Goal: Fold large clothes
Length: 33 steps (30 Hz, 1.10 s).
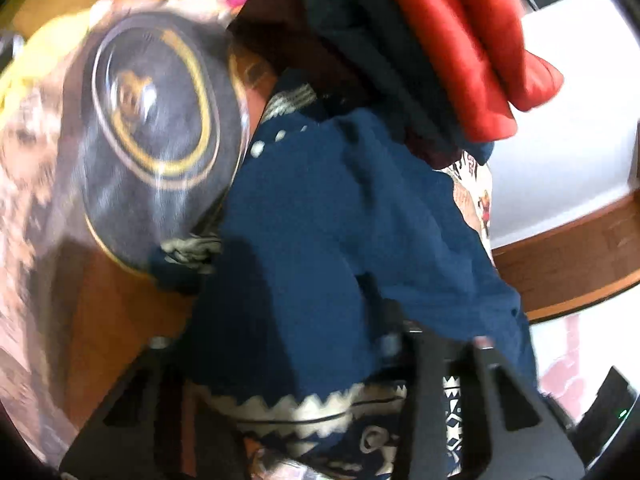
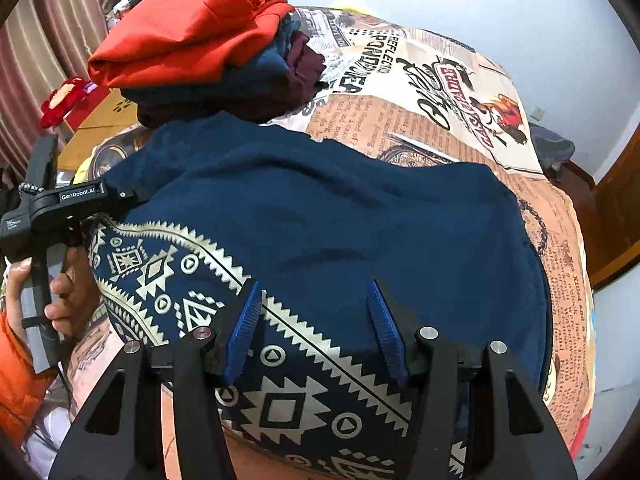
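Two grippers are at the near edge of a bed, and one navy sweater (image 2: 320, 208) lies spread across it, on a bedcover (image 2: 440, 92) printed like old newspaper pages. The sweater's cream zigzag and diamond band runs along the side closest to us, and its plain blue part reaches back toward a stack of folded clothes (image 2: 240, 80). That stack sits further up the bed, just touching the sweater's far edge, with a red garment (image 2: 180, 32) on top and blue and maroon layers under it.

From the right wrist view we see the right gripper (image 2: 316, 312) with its jaws spread. Its ribbed blue pads (image 2: 244, 332) stand well apart over the patterned band, with cloth showing between them and nothing pinched. We cannot tell whether the tips rest on the fabric.

At the left of that view the left gripper (image 2: 116, 194) meets the sweater's left edge, held by a hand (image 2: 68, 292) in an orange sleeve (image 2: 16, 380). Its own camera is blurred, and blue fabric drapes over the fingertips, so we cannot tell whether its jaws pinch the cloth or only straddle it.

That camera also shows a dark round shape with gold rings (image 1: 156, 120) beside the sweater, and the wooden bed frame (image 1: 568, 256) on the right. A striped curtain (image 2: 40, 40) hangs behind the stack.
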### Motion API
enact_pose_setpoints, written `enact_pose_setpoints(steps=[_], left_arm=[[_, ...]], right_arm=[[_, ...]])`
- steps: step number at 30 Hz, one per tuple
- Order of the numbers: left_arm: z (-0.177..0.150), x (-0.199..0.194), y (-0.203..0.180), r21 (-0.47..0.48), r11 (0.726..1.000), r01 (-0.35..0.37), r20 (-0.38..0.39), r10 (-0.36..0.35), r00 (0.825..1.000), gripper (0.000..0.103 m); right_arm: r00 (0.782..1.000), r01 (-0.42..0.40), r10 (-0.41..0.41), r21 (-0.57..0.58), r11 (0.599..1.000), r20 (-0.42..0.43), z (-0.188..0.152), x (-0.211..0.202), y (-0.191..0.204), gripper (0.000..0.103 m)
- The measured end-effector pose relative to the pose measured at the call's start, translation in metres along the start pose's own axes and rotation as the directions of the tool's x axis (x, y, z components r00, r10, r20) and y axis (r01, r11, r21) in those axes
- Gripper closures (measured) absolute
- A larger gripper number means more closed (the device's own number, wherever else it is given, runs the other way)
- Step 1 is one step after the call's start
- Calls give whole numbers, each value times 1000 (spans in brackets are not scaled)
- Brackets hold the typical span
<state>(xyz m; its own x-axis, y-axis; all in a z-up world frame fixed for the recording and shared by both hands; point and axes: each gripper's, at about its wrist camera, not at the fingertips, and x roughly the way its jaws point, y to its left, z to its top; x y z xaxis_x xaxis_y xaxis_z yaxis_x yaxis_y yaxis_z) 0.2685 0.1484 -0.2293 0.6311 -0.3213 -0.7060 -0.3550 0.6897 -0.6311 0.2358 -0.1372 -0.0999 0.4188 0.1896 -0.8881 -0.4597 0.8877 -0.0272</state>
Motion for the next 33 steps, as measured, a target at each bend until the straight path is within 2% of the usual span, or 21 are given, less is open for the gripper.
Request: enact_pose_setpoints(steps=[4,10,16,20,22,24,29,33], left_arm=[[4,-25,-24,139,988,-69,75,59,995,82],[6,-69,-63,259,963,-72,169,28,985,86],[-10,-115,-93,368,917,-151,286,43,957,87],[-19,-137,-104,413,888,-200,347,49,936,87],[-22,-146,-107,437,874,-214,360,49,932,87],[-25,-144,-111,455,860,-231,362,59,930,87],[-31,-139,-129,485,840,-245,375,53,925,88],[-39,-135,-166,540,813,-217,366,5,931,89]], right_arm=[[1000,-4,4,4,1000,5,2,-4,-1,51],[996,-66,64,27,997,60,16,-20,4,51],[985,-147,144,24,989,91,28,-20,22,51],[985,-172,172,-11,985,29,26,5,42,51],[981,-195,195,-27,980,-19,21,21,51,52],[981,-191,190,-30,981,-31,15,33,57,51],[973,-226,225,-28,974,-50,17,26,46,51],[981,-194,193,36,980,27,16,0,8,51]])
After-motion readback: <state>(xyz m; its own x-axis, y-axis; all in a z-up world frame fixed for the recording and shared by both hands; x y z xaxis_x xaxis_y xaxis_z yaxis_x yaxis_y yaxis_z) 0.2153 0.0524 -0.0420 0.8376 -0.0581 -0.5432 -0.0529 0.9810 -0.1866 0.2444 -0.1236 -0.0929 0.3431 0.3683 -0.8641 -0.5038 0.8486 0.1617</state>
